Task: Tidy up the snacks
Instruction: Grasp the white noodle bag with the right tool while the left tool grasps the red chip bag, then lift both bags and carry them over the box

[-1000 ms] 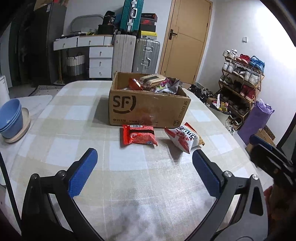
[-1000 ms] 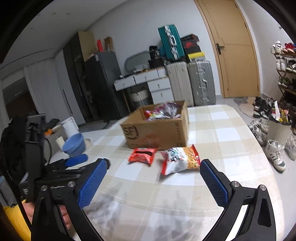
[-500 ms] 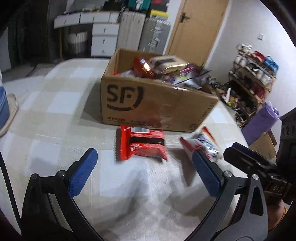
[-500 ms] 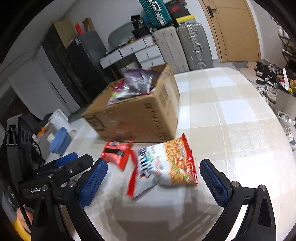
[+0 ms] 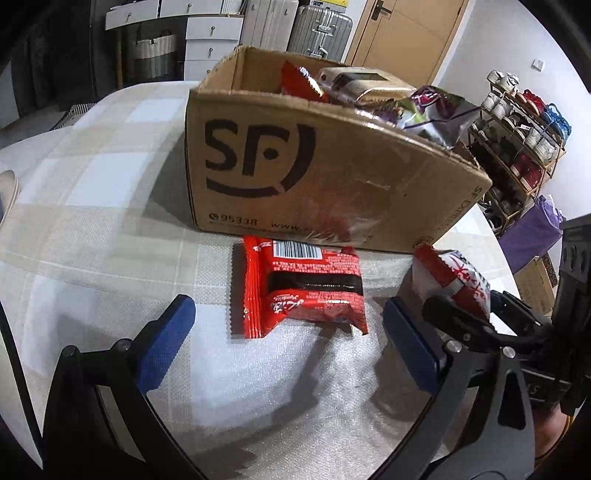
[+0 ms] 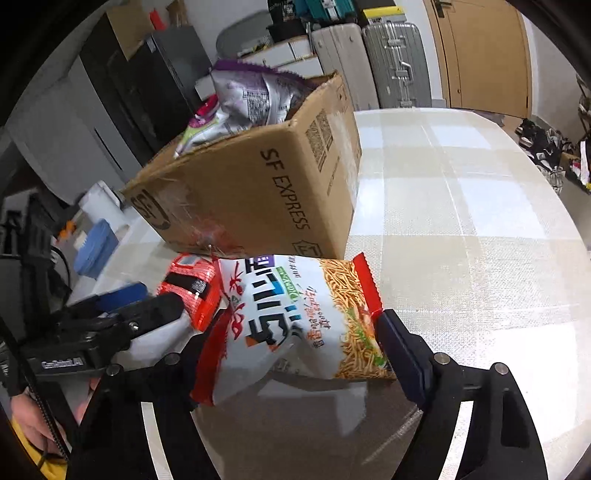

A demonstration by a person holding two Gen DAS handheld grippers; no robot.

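Observation:
A cardboard SF box (image 5: 332,177) full of snack bags stands on the checked tablecloth; it also shows in the right wrist view (image 6: 266,192). A red snack packet (image 5: 299,291) lies flat just in front of it, between and slightly beyond my left gripper's (image 5: 288,343) open blue fingers. A white and red noodle-snack bag (image 6: 291,325) lies to the packet's right, between my right gripper's (image 6: 291,350) open fingers, with both pads close to its sides. The red packet (image 6: 192,288) shows left of the bag in the right wrist view.
Suitcases (image 5: 295,26), white drawers and a wooden door (image 5: 402,33) stand behind the table. A shoe rack (image 5: 517,122) is at the right. A blue bowl (image 6: 96,251) sits on the table's left side. The tablecloth (image 6: 461,229) stretches right of the box.
Both grippers have moved forward and down toward the table. The red packet now sits between the left fingers and the noodle bag between the right fingers. Both stay open.

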